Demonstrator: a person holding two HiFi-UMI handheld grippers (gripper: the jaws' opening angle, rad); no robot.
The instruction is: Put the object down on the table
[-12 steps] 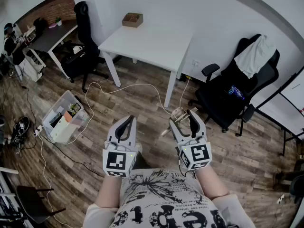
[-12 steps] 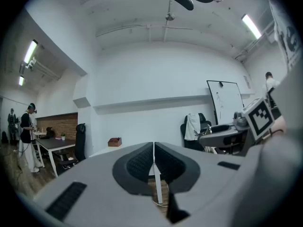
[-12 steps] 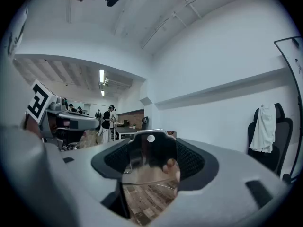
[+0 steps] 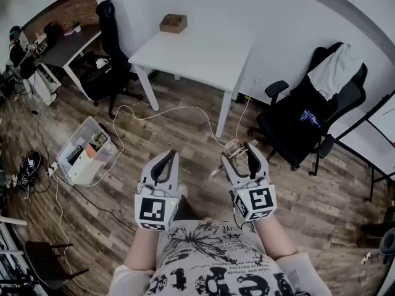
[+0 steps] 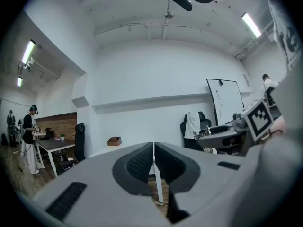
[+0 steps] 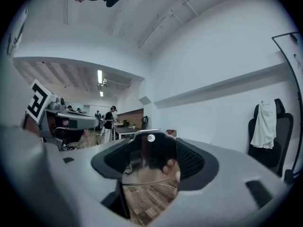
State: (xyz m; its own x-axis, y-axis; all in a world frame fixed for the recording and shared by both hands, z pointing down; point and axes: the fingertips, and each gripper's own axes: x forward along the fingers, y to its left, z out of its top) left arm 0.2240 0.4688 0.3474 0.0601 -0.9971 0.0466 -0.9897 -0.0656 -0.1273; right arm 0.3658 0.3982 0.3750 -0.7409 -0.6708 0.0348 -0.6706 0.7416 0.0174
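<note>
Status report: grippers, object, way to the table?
Left gripper shut, empty. Right gripper shut on object. White table ahead, unreached; cable on floor between.

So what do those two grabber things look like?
The left gripper and right gripper are light grey, with dark ribbed pads inside curved jaws. Each carries a cube with black-and-white square markers. The person wears a pale shirt with black print.

Bright, even indoor light comes from ceiling tube lamps [image 5: 251,25], with soft shadows under the white desk [image 4: 197,51]. Both gripper views show strong fisheye bending and dark vignetted corners.
</note>
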